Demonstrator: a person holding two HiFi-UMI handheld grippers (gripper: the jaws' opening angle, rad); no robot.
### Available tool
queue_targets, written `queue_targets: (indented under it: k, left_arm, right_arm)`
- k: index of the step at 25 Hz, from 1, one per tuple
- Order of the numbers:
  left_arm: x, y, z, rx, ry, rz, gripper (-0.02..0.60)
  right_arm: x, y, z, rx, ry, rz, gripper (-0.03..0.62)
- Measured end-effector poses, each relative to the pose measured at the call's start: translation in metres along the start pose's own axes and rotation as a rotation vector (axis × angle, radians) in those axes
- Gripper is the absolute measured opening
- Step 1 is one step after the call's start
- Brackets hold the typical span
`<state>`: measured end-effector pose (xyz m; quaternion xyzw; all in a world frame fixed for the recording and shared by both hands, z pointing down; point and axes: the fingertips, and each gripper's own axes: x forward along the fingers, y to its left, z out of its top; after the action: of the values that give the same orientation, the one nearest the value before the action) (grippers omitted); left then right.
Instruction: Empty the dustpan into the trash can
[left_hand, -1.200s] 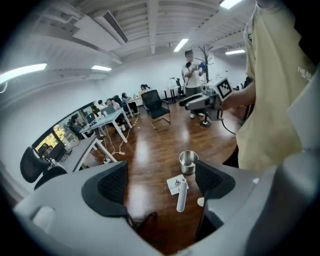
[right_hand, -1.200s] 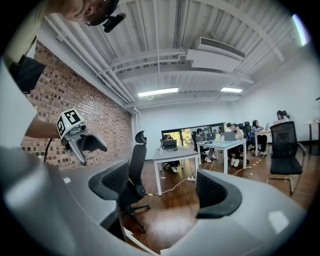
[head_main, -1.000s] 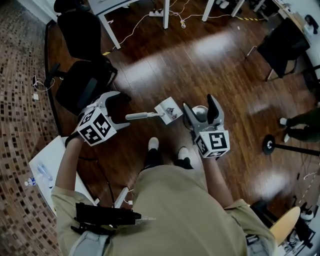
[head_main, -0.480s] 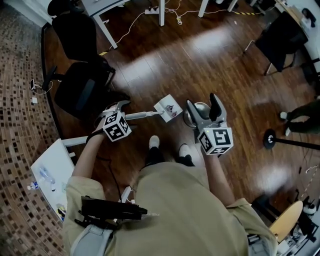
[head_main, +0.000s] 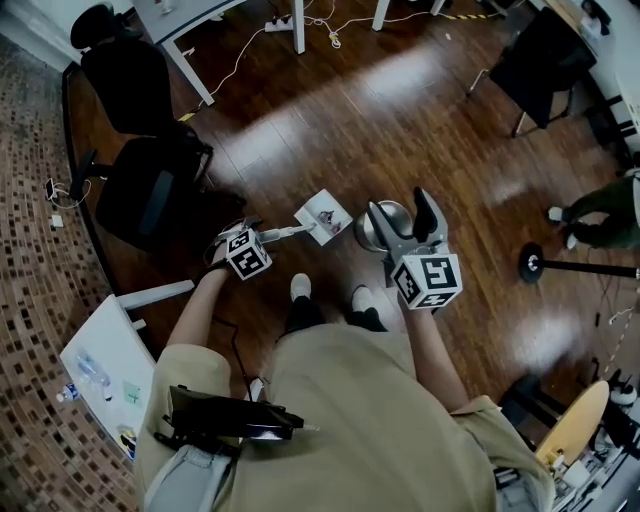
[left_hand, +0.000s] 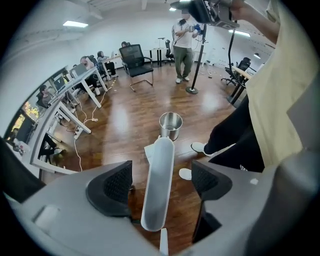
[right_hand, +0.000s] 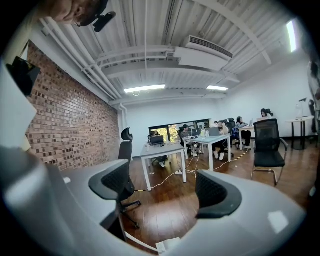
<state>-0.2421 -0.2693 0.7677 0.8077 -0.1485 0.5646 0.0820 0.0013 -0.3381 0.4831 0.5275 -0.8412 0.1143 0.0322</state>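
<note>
There is one white long-handled plastic dustpan (head_main: 322, 218) and one shiny round metal trash can (head_main: 375, 230). Two grey grippers show, left gripper (left_hand: 164, 172) and right gripper (head_main: 406, 218), plus three black office chairs (head_main: 125, 75) (head_main: 150, 195) (head_main: 540, 50).

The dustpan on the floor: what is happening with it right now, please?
A person stands on the wooden floor with two hand-held grippers. The left gripper reaches down to the dustpan; its handle lies between the jaws, which have just been closing but do not press on it yet. The right gripper is held higher, open and empty. The metal trash can stands beside the dustpan, which is not yet lifted.
</note>
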Motion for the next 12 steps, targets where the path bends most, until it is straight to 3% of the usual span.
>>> queue_targets:
  k: [7,12]
  left_arm:
    - [0.041,-0.007,-0.005,0.005,0.061,-0.033,0.332]
    - [0.06,-0.005,-0.013,0.011,0.121,0.006,0.241]
  right_arm:
    - [-0.005,-0.004,0.0,-0.023,0.008,-0.022,0.407]
    - [-0.014,-0.011,0.001,-0.029,0.012,-0.039,0.407]
